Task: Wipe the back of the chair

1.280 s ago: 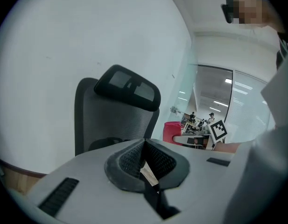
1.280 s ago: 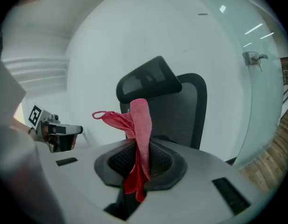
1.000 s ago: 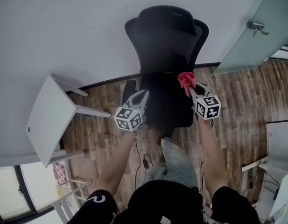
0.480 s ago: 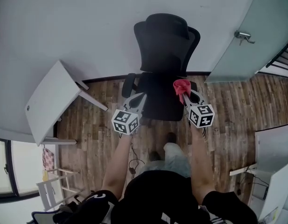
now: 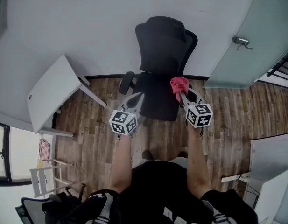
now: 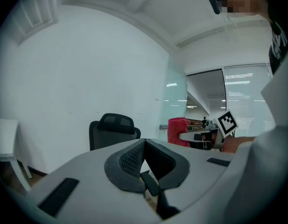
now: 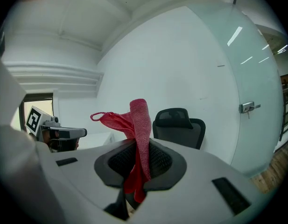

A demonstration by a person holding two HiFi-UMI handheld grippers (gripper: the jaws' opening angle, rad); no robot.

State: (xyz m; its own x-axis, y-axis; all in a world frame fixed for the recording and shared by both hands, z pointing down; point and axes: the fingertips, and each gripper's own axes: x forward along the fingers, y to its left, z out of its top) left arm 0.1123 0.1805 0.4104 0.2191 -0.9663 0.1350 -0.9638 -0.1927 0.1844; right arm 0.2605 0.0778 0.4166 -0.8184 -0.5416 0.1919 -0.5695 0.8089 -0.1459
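Seen from above, a black high-backed office chair with a headrest (image 5: 165, 41) stands in the upper middle of the frame against a white wall (image 5: 87, 22), its seat turned toward the person, on a brown wood-plank floor (image 5: 92, 139). The person's two forearms (image 5: 120, 162) reach up from the bottom of the frame, each hand holding a gripper. The left gripper (image 5: 136, 98), just left of centre, shows against the seat's left edge near the armrest. In its own view its jaws are pressed together at the tips with nothing between them. The right gripper (image 5: 182, 96), just right of centre, shows against the seat's right edge. Its jaws are clamped on a crumpled red cloth (image 5: 179, 84), which sticks up past the tips and hangs down between the pads. The cloth is apart from the chair's back, which stands farther off in both gripper views. A white table (image 5: 48, 97) is at the left of the frame, and a frosted glass door with a metal handle (image 5: 249, 36) at the upper right.
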